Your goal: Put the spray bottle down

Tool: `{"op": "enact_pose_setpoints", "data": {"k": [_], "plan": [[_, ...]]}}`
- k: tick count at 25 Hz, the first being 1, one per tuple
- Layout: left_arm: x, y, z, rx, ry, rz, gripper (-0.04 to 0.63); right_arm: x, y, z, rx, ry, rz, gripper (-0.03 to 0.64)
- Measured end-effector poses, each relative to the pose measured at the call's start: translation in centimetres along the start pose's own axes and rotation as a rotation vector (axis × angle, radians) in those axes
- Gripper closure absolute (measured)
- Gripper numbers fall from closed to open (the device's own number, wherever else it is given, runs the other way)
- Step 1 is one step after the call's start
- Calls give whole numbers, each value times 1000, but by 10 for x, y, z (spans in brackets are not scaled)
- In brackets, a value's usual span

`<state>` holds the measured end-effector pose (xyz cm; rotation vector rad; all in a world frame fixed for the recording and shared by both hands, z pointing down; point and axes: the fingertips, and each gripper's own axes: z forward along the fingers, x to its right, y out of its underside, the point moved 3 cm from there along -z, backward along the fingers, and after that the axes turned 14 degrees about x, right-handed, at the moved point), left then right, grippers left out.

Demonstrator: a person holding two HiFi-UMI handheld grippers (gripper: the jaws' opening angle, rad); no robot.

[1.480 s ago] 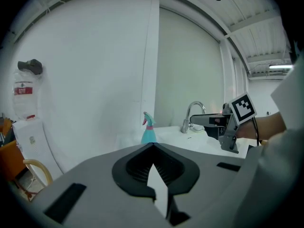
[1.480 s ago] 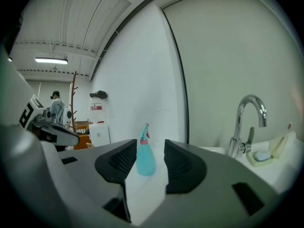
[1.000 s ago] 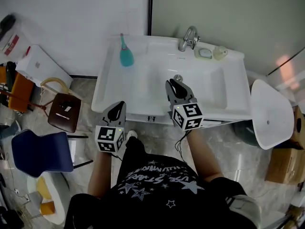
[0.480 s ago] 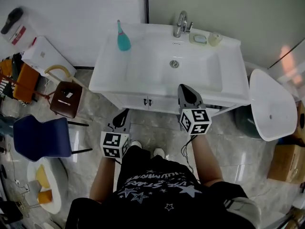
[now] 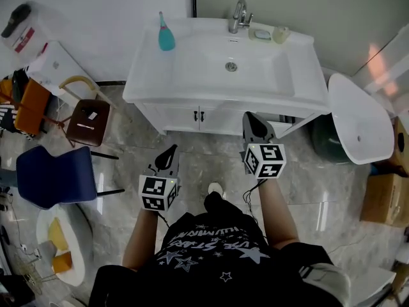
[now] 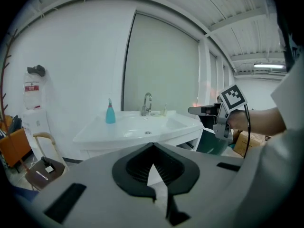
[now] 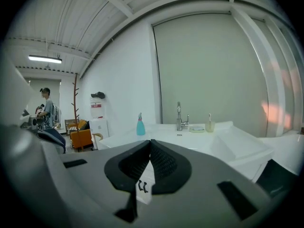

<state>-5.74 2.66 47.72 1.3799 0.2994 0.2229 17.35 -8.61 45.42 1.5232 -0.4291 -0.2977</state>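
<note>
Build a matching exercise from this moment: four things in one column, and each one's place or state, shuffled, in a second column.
Things:
1. spray bottle
2. faucet
3. brown stool
4. right tongs

Place or state:
A. on the floor, off the left end of the sink in the head view
B. shut, holding nothing
C. upright on the sink's back left corner
D. at the middle of the sink's back rim

Pairs: 1-C, 2-D, 3-A, 4-B.
</note>
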Motion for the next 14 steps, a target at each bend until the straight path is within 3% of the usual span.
{"op": "enact_pose_setpoints", "data": {"k": [7, 14], "plan": [[13, 14, -93, -3, 51, 1, 580, -65, -5, -84, 11, 19, -3, 606], [21, 24, -152, 0, 76, 19, 581, -105, 2, -147, 0, 37, 5, 606]]}}
